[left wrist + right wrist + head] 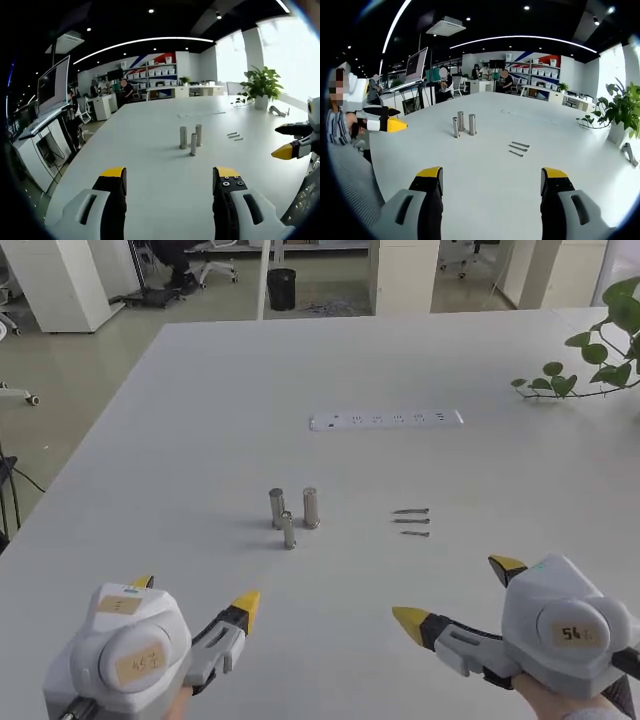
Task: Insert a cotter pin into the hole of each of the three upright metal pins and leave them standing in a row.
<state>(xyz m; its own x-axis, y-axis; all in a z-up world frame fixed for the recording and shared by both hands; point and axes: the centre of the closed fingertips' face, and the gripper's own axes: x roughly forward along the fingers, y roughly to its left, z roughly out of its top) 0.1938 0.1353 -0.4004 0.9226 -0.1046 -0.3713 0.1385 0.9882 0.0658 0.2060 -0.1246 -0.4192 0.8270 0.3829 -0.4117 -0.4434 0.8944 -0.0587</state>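
Cotter pins [411, 521] lie loose — near metal pins [288, 527].

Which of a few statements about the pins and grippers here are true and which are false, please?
1. Three metal pins stand upright on the table. True.
2. A cotter pin already sits in one metal pin. False: all three cotter pins lie on the table, apart from the metal pins.
3. The left gripper and the right gripper are both open and empty. True.
4. The metal pins stand in a straight row. False: they form a tight triangle.
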